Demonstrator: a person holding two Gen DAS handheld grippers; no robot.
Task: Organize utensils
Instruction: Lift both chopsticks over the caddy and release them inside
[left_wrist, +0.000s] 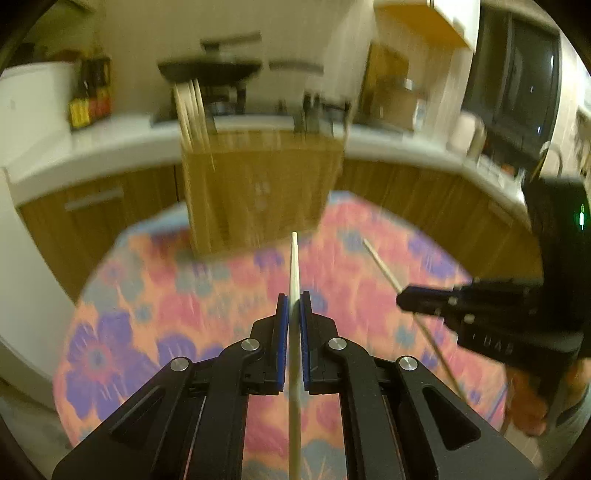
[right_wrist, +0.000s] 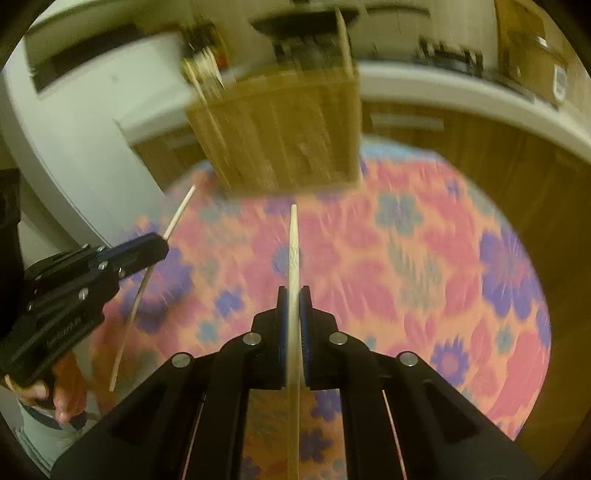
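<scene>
I have the left gripper clamped on one pale chopstick running up mid-frame toward the wooden holder above, and the right gripper likewise pinching its own chopstick below that holder.

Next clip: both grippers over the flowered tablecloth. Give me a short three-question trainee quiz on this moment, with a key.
1. True or false: the left gripper is shut on a chopstick.
2. Which stands behind the chopstick tips on the flowered tablecloth? A) a glass jar B) a wooden utensil holder C) a metal tray
3. Fill in: the right gripper holds a ____.

Key:
1. True; the blue pads clamp it.
2. B; several chopsticks already stick out of its left end.
3. Chopstick, pinched between the pads, its tip pointing toward the holder.
</scene>
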